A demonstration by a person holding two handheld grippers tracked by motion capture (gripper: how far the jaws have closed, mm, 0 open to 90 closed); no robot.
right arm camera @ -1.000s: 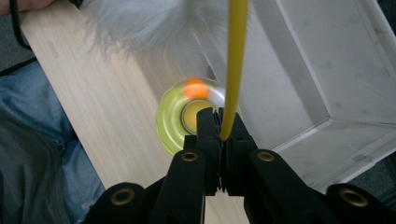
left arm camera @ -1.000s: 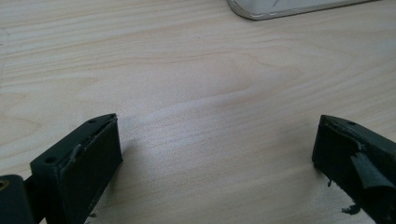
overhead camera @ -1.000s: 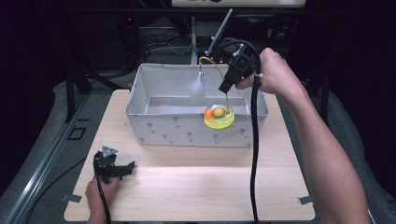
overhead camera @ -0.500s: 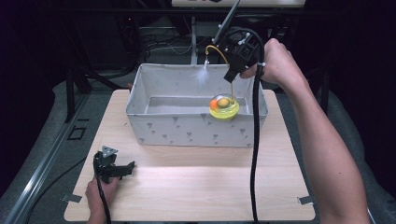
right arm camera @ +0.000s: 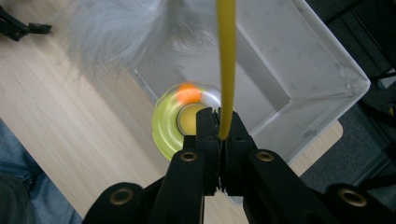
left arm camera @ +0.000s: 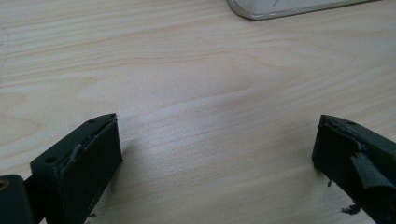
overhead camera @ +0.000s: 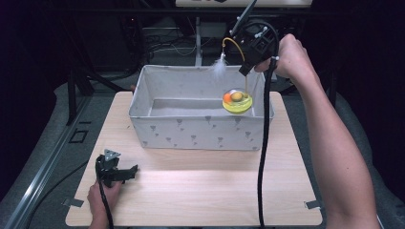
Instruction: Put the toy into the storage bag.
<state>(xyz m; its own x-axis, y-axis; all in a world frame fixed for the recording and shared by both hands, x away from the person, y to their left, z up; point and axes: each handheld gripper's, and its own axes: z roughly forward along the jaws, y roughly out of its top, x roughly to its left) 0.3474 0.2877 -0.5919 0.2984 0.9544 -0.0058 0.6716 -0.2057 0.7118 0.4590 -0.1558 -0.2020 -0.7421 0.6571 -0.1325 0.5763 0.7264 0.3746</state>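
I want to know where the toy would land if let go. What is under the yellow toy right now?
The yellow toy hangs from the right gripper above the grey fabric bin. The bin's bare floor shows beneath it; the spot directly under the toy is covered.

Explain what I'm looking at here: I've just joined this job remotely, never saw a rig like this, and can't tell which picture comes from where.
No robot arm here: a person holds a two-jaw gripper in each hand. The high view looks down on a wooden table from the person's side. On it stands a grey fabric bin. The right gripper, raised above the bin, is shut on the thin yellow stem of a cat toy: a yellow round base with an orange ball, and a white feather on the stem's end. The toy hangs over the bin. The right gripper view looks along those closed jaws. The left gripper rests open near the table's front corner; its view shows bare wood between its jaws.
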